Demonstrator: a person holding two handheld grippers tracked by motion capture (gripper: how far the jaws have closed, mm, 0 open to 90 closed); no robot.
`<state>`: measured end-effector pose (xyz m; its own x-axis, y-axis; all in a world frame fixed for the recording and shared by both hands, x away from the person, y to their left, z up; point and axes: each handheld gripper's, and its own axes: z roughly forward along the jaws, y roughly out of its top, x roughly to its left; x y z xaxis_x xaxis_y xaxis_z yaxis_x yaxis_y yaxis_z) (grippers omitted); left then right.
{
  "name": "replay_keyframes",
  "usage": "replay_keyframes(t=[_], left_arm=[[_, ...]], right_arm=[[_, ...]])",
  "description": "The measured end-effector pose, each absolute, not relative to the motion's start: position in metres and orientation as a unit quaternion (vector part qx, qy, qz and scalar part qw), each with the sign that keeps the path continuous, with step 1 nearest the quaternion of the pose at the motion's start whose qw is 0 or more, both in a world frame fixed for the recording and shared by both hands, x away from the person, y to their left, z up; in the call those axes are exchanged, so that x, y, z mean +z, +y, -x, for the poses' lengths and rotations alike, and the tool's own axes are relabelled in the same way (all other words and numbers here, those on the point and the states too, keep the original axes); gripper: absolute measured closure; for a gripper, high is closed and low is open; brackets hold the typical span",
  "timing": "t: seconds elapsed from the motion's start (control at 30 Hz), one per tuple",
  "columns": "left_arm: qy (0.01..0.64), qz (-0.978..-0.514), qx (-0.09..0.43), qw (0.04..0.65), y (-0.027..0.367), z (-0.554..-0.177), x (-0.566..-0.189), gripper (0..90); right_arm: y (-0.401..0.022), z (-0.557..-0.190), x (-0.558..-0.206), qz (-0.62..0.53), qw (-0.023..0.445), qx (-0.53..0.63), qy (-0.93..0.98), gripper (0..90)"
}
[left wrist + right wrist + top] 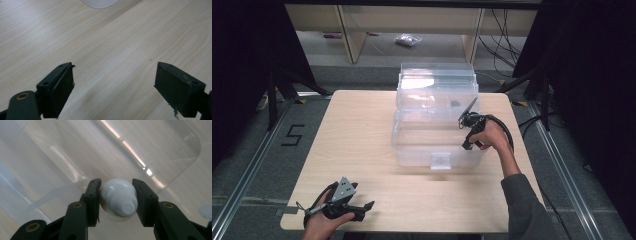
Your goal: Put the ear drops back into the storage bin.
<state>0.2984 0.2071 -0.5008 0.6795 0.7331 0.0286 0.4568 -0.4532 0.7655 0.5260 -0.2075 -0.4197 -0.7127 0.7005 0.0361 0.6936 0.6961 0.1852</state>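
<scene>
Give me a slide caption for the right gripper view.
Right gripper fingers clamp a white bulb-like object inside the clear bin.

Worktop (362,130): light wood grain. Storage box (437,120): clear plastic, colourless. Both claws black, left claw (368,205) with grey triangular plate; right claw (117,195) clamps a white, rounded, ridged object (119,198). Floor (252,150): grey, black "5" mark (293,135). Sleeve (524,210): dark grey.

Overhead table (362,130) view; two close jaw-level views.

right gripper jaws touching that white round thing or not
Touching. The right gripper view shows the right gripper with both jaws pressed against the white round object, no gap.
</scene>
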Motion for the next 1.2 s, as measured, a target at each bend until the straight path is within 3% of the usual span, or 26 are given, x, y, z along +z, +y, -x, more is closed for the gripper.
replay_keyframes(t=[0.43,0.83,1.2], left_arm=[[0.353,-0.837,0.176,0.379,0.207,-0.299,-0.500,15.1],[0.353,-0.836,0.176,0.382,0.206,-0.298,-0.501,15.1],[0.353,-0.836,0.176,0.382,0.206,-0.298,-0.501,15.1]], right_arm=[[-0.210,-0.525,-0.425,-0.394,0.014,0.094,0.914,59.6],[-0.216,-0.514,-0.398,-0.398,0.029,0.128,0.908,36.8],[-0.225,-0.495,-0.375,-0.402,0.055,0.166,0.899,31.1]])
